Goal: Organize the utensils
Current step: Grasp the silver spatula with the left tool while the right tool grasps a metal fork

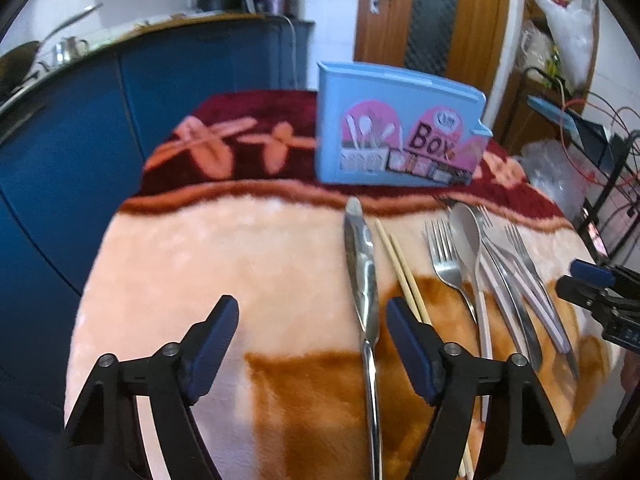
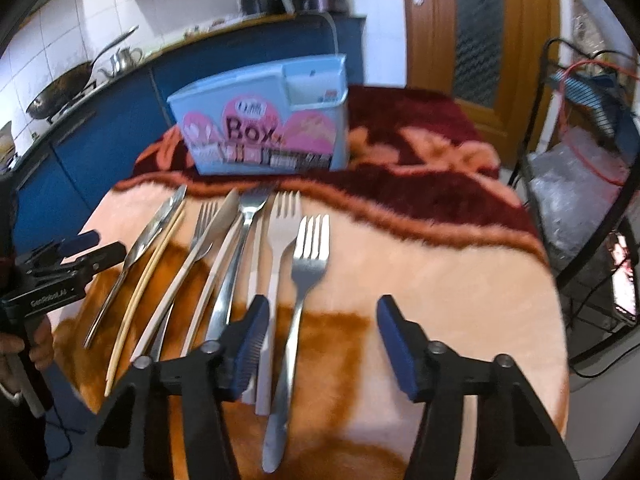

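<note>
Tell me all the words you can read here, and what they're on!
"Box": on the blue box, big dark letters.
"GenRobot.AI": on the left claw, white print, blurry.
The box's small logo above "Box" and its tiny bottom pictures: too blurred to read.

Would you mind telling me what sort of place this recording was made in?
Most likely a home kitchen. A wok and a metal kettle sit on a tiled counter above blue cabinets, and cutlery lies on a blanket-covered table before a blue utensil box.
</note>
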`<state>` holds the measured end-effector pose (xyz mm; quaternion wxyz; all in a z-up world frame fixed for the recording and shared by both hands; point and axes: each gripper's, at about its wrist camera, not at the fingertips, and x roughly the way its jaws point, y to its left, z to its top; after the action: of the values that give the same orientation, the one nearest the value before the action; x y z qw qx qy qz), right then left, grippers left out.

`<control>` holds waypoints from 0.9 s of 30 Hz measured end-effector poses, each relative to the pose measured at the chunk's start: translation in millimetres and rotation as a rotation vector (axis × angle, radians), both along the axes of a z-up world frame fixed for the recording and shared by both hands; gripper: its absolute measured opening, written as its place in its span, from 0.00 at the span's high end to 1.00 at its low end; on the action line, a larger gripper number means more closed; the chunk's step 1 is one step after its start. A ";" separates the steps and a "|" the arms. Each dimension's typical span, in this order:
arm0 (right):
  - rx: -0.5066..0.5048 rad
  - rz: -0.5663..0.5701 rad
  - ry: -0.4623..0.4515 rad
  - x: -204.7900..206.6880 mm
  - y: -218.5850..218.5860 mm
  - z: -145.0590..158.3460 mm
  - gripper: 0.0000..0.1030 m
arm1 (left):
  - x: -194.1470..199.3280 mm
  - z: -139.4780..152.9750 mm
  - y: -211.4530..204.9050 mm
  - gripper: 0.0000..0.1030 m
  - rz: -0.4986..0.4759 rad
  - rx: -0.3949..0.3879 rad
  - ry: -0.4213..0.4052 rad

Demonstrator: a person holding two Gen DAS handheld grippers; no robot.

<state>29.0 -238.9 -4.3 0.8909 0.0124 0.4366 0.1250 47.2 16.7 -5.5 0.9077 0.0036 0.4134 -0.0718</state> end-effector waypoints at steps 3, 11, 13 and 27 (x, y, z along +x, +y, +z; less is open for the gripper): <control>0.000 0.018 0.072 5.7 2.5 -5.0 0.61 | 3.2 -4.1 -4.9 0.30 -0.030 0.011 0.042; -0.071 0.057 0.159 21.5 10.2 -9.4 0.63 | 15.4 -11.8 -15.5 0.37 -0.093 0.087 0.141; -0.081 0.064 0.181 27.4 12.5 -9.7 0.63 | 20.8 -12.1 -17.1 0.37 -0.106 0.096 0.172; -0.157 0.136 0.333 58.9 23.2 -9.3 0.68 | 52.6 -7.9 -26.8 0.59 -0.172 0.101 0.378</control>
<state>87.9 -215.7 -13.6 0.7939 -0.0661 0.5863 0.1468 99.8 -10.1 -13.4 0.8031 0.0706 0.5777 -0.1277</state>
